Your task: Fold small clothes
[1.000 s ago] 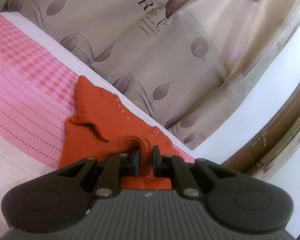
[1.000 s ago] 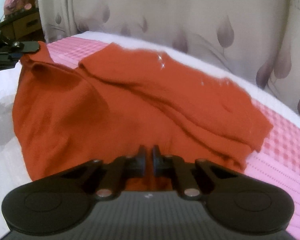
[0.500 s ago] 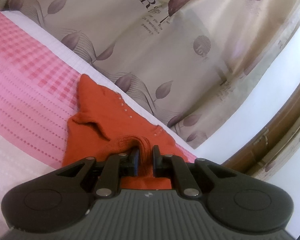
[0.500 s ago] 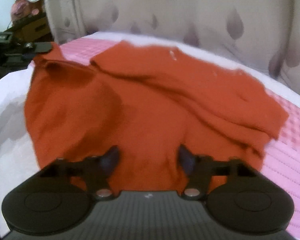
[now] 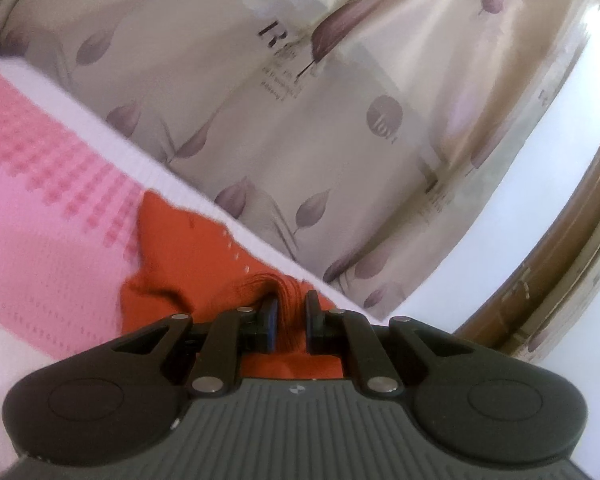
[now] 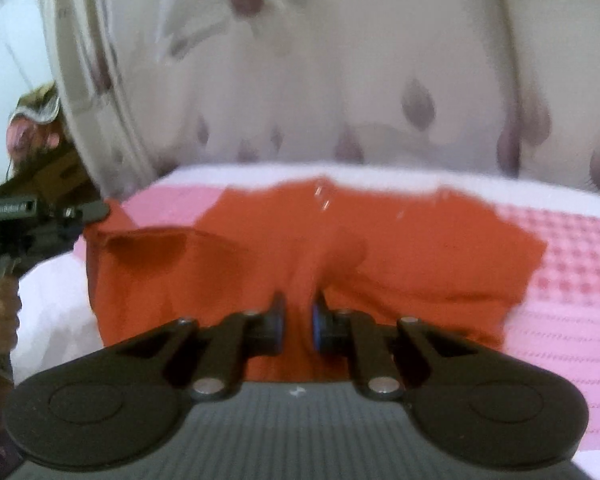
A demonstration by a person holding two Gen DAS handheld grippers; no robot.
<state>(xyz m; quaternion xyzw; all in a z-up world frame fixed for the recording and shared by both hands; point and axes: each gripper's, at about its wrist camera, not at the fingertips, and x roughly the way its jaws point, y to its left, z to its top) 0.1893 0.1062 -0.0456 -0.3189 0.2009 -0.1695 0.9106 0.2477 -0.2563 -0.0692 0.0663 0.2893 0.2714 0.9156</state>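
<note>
Step in hand looks like the fold itself: both tools have a pinch of the orange garment [image 6: 340,248] and are set to carry cloth across.

Garment lies on the bed [image 6: 572,280], on the pink checked cover, near the far edge by the leaf-print curtain [image 5: 340,140]. It's partly bunched, with one flap already lying over the body of it.

Left tool [image 5: 287,312]: jaws nearly shut, a gathered ridge of orange cloth squeezed between them, threads fanning out above the pads. From the right camera the left tool [image 6: 80,212] sits at the garment's far left corner, that corner raised off the cover.

Right tool [image 6: 298,320]: jaws narrowed around a fold of cloth at the near edge, cloth rising between the pads. Frame is blurred, so pad contact is probable, not certain — a small gap per side can't be ruled out.

Next move, as a judgement: lift both pinches together, keep the edge taut between them, carry it over toward the far side and lay it flat. Uneven height would drag the lower layer and bunch it more. If the right pinch is loose, it'll slip on lift.
</note>
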